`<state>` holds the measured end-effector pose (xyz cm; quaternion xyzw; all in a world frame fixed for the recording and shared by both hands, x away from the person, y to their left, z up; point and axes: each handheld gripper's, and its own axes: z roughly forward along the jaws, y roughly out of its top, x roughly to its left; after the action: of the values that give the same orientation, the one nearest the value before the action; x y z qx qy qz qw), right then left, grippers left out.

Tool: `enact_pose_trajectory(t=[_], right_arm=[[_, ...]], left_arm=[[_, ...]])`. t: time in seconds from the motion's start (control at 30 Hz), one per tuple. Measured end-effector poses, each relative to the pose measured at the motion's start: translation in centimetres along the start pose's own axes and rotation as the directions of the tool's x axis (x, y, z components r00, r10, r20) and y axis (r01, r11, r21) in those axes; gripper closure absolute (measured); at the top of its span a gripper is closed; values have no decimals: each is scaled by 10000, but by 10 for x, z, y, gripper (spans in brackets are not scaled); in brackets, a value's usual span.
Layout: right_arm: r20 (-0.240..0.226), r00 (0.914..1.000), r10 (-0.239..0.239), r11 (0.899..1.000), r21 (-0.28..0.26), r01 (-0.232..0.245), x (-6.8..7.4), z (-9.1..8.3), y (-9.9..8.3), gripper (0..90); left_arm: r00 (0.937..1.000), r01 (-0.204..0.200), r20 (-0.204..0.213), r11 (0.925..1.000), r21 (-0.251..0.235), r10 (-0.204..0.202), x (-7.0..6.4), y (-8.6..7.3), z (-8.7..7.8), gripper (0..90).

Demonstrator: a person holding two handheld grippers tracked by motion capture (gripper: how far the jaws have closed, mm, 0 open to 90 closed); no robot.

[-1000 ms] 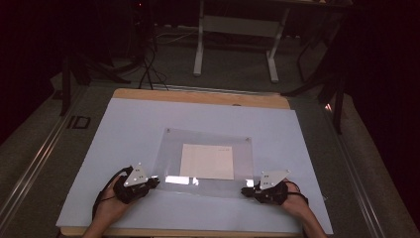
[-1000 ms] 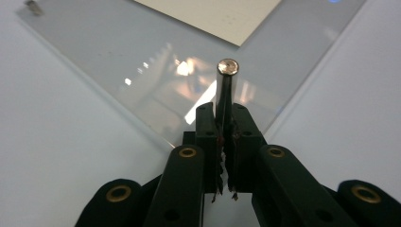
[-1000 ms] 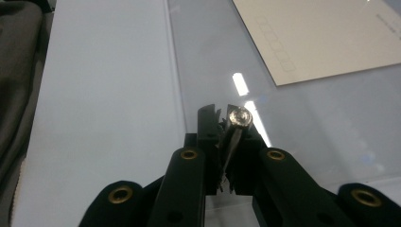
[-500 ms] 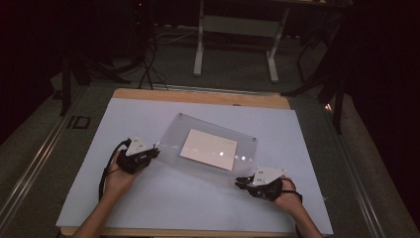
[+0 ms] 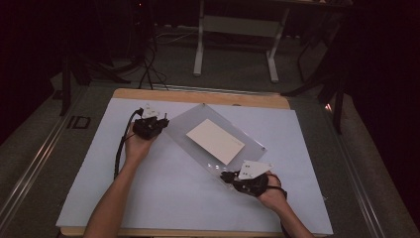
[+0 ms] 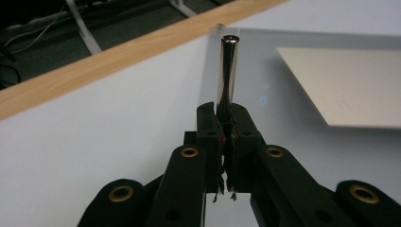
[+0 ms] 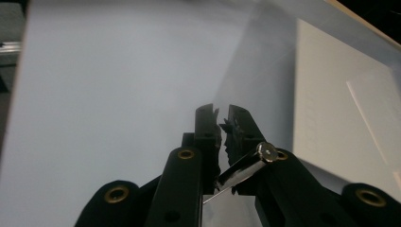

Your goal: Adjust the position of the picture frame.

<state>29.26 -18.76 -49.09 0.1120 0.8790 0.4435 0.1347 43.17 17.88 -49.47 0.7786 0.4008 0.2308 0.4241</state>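
Left gripper [image 5: 157,125] and right gripper [image 5: 231,177] stay clamped on opposite corners of the clear acrylic sheet [image 5: 213,140]. It now sits swung diagonal on the white mat [image 5: 163,193], card [image 5: 216,141] inside, so rotation is underway.

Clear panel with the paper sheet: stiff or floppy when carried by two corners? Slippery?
The clear panel probably stiff: its edges stay straight between the left gripper and right gripper. Glossy reflections suggest a slick surface. Metal standoffs may aid grip.

A clear plastic sheet [image 5: 213,140] lies turned diagonally on the white counter [image 5: 173,198], a cream paper [image 5: 215,141] under its middle, small metal pegs at its corners.
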Motion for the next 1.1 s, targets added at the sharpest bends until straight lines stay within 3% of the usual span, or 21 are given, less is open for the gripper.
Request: enact_pose_trajectory(t=[0.17,0.27,0.3,0.37,0.43,0.47,0.5,0.53,0.6,0.67,0.7,0.73,0.87,0.9,1.0,1.1], right_arm=[[-638,9973,-371,9992,-140,363,23,14,20,839],[-1238,9873,-993,9950,-19,998,45,32,34,844],[-1346,9829,-1258,9916,129,1286,52,39,38,845],[-1555,9735,-1675,9831,479,1768,63,57,41,847],[-1587,9695,-1870,9746,936,2033,68,75,37,850],[-1700,9686,-1816,9734,1091,2016,69,83,34,852],[-1755,9702,-1670,9783,931,1852,69,88,31,900],[-1868,9715,-1461,9822,899,1650,68,91,31,900],[-1763,9699,-1677,9781,935,1861,68,92,34,900],[-1924,9670,-1669,9786,873,1862,67,92,34,900],[-1913,9669,-1690,9786,843,1877,68,91,35,898],[-1939,9660,-1710,9803,646,1865,68,87,34,788],[-2327,9571,-1725,9806,514,1892,68,76,33,614],[-2520,9538,-1637,9832,376,1786,66,70,32,578],[-2772,9547,-1081,9936,4,1127,57,56,28,539],[-2690,9621,-447,9989,-241,397,42,42,24,523]], left_arm=[[9999,-104,-47,9999,100,104,0,15,23,859],[9997,-250,75,9988,424,247,-8,21,41,857],[9995,-304,105,9962,811,296,-11,21,51,856],[10000,-45,6,9931,1172,45,-12,16,64,856],[9992,387,-6,9859,1629,-391,-9,7,74,856],[9975,669,130,9880,1390,-694,-7,3,76,854],[9950,922,266,9875,1281,-964,-5,1,75,851],[9963,801,220,9886,1277,-836,-6,1,75,849],[9986,500,124,9887,1416,-522,-8,2,75,841],[9985,504,140,9877,1481,-531,-8,2,75,749],[9975,612,273,9878,1431,-658,-7,0,74,749],[9973,648,257,9877,1422,-691,-7,-1,73,681],[9963,819,180,9896,1183,-846,-8,-4,60,600],[9960,811,277,9910,1063,-845,-8,-5,56,597],[9943,863,560,9931,792,-909,-11,-7,42,583],[9912,876,932,9940,652,-934,-16,-10,30,578]])
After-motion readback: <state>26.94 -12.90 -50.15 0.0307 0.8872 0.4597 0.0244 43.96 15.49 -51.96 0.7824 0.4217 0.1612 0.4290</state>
